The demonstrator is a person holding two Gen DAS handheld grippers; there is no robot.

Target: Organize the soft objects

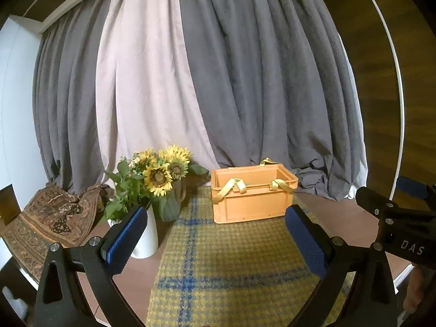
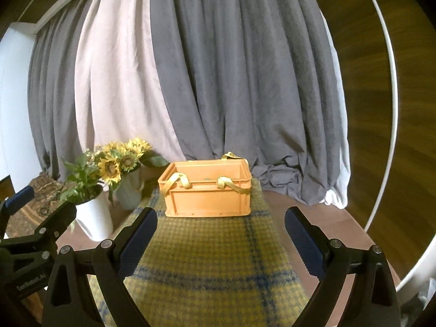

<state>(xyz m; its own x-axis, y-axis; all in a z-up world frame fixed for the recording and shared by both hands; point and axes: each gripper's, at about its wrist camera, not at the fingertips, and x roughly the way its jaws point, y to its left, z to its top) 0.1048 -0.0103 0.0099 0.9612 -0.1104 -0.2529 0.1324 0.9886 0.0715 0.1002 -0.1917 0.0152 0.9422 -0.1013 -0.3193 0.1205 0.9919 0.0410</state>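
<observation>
An orange plastic crate (image 1: 252, 193) stands on a yellow and blue plaid cloth (image 1: 231, 267). Yellow fabric straps (image 1: 234, 186) hang over its near rim. The crate also shows in the right wrist view (image 2: 208, 193), on the same cloth (image 2: 212, 267). My left gripper (image 1: 215, 238) is open and empty, held above the cloth short of the crate. My right gripper (image 2: 220, 241) is open and empty, beside the left one. The right gripper shows at the right edge of the left wrist view (image 1: 395, 223).
Sunflowers (image 1: 163, 171) stand in a white vase (image 1: 145, 237) left of the cloth. A patterned brown cloth (image 1: 51, 218) lies crumpled at far left. Grey and white curtains (image 1: 218, 81) hang behind the brown table (image 2: 327, 218), touching its back edge.
</observation>
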